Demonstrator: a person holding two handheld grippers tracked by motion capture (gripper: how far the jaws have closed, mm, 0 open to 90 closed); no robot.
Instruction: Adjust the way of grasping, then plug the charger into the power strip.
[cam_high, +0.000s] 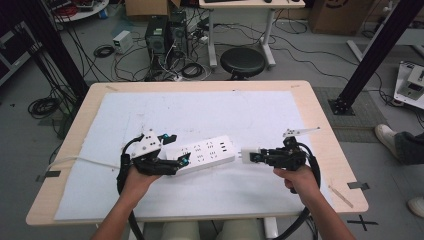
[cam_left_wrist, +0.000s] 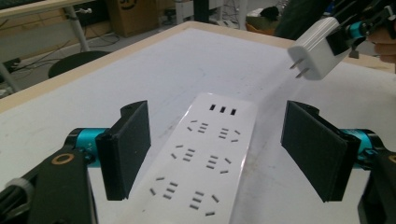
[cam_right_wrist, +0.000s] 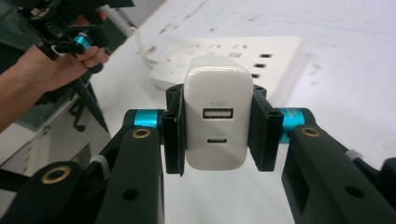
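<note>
White power strip lies on the white mat near the table's front edge. My left gripper has its jaws spread wide on either side of the strip's near end, not touching it. My right gripper pinches a white charger, prongs pointing toward the strip, held just off its far end.

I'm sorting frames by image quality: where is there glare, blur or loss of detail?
Right gripper view: the USB charger is sharp, the power strip behind it soft and washed out. Left gripper view: a sheen streaks the white mat; strip sockets are crisp. High view: evenly lit, with faint shadows beneath the grippers.
</note>
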